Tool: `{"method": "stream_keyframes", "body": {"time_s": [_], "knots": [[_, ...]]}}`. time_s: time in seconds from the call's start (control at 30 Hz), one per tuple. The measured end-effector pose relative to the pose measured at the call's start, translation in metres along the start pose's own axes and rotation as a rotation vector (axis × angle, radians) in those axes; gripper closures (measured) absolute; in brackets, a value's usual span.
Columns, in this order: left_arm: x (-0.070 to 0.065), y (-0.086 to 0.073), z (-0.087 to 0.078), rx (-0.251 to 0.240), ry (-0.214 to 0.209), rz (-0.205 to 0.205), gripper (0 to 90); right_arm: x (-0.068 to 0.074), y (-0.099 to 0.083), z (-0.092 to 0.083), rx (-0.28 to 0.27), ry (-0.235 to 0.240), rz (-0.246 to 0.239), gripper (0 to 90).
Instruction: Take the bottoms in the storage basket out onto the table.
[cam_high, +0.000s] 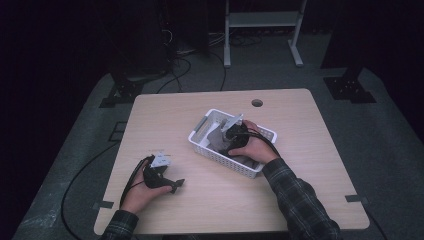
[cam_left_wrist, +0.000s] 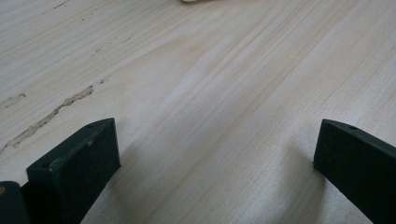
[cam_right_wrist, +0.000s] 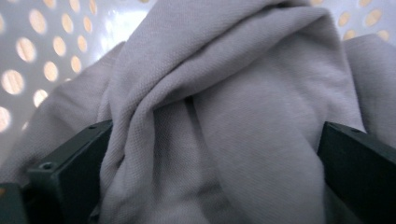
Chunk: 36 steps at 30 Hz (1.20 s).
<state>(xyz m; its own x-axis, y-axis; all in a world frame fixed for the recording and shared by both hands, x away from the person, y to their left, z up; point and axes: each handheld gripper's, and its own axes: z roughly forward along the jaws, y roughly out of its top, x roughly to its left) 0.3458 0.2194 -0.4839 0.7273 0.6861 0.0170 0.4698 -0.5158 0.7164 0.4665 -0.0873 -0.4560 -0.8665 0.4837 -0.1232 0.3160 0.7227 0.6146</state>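
Observation:
A white perforated basket stands on the wooden table, right of its middle. Crumpled grey cloth lies inside it. My right gripper reaches down into the basket. In the right gripper view its jaws stand wide apart, open, with a thick fold of the grey cloth bulging between them and the basket wall behind. My left gripper rests low over the table near the front left. It is open, with just bare wood between its jaws.
A round cable hole sits near the table's far edge. Strips of tape mark the right and left front edges. Cables trail across the floor at the left, and a white frame stands behind the table.

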Motion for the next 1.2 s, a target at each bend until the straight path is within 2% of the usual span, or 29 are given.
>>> {"method": "stream_keyframes", "body": {"time_s": [0.3, 0.43, 0.5, 0.53, 0.57, 0.63, 0.73, 0.83, 0.93, 1.0, 1.03, 1.07, 1.1, 1.13, 1.2], "knots": [[0.0, 0.0, 0.0, 0.0, 0.0, -0.001, 0.0, 0.0, -0.003, 0.008, 0.018, 0.004, -0.012, 0.0], [0.0, 0.0, 0.0, 0.0, 0.001, -0.002, 0.0, -0.001, -0.005, 0.009, 0.012, 0.016, 0.011, 0.3], [0.0, 0.0, 0.0, 0.0, 0.001, -0.002, 0.0, 0.0, -0.005, 0.007, 0.019, 0.009, 0.014, 7.2], [0.0, 0.0, 0.0, 0.0, 0.001, -0.002, 0.0, 0.0, -0.005, 0.007, 0.019, 0.009, 0.014, 7.2], [0.0, 0.0, 0.0, 0.0, 0.001, -0.002, 0.0, 0.0, -0.005, 0.005, 0.016, -0.002, 0.005, 14.5], [0.0, 0.0, 0.0, 0.0, 0.001, -0.002, 0.0, 0.001, -0.005, 0.004, 0.012, -0.002, 0.012, 17.3], [0.0, 0.0, 0.0, 0.0, 0.001, -0.002, 0.0, 0.001, -0.005, 0.002, -0.004, -0.009, 0.003, 32.6], [0.0, 0.001, 0.0, 0.004, 0.001, -0.001, 0.0, 0.0, -0.002, 0.0, 0.005, -0.044, 0.014, 48.1], [0.0, 0.001, 0.0, 0.004, 0.001, 0.0, 0.0, 0.0, -0.001, 0.0, 0.013, -0.047, 0.028, 51.7], [0.0, 0.001, 0.0, 0.004, 0.001, 0.0, 0.0, -0.003, 0.001, -0.002, 0.02, -0.031, 0.065, 55.7], [0.0, 0.001, 0.0, 0.004, 0.001, 0.0, 0.0, -0.003, 0.001, -0.002, 0.02, -0.031, 0.065, 55.7], [0.0, 0.001, 0.0, 0.004, 0.001, 0.0, 0.0, -0.005, 0.002, -0.003, 0.021, -0.018, 0.096, 57.5], [0.0, 0.001, 0.0, 0.004, 0.001, 0.0, 0.0, -0.005, 0.002, -0.003, 0.021, -0.018, 0.096, 57.5], [0.0, 0.001, 0.0, 0.005, 0.001, 0.0, 0.0, -0.007, 0.003, -0.004, 0.021, -0.008, 0.122, 58.8], [0.0, 0.001, 0.0, 0.004, 0.001, 0.0, 0.0, -0.007, 0.004, -0.006, 0.023, -0.001, 0.14, 60.0]]}}
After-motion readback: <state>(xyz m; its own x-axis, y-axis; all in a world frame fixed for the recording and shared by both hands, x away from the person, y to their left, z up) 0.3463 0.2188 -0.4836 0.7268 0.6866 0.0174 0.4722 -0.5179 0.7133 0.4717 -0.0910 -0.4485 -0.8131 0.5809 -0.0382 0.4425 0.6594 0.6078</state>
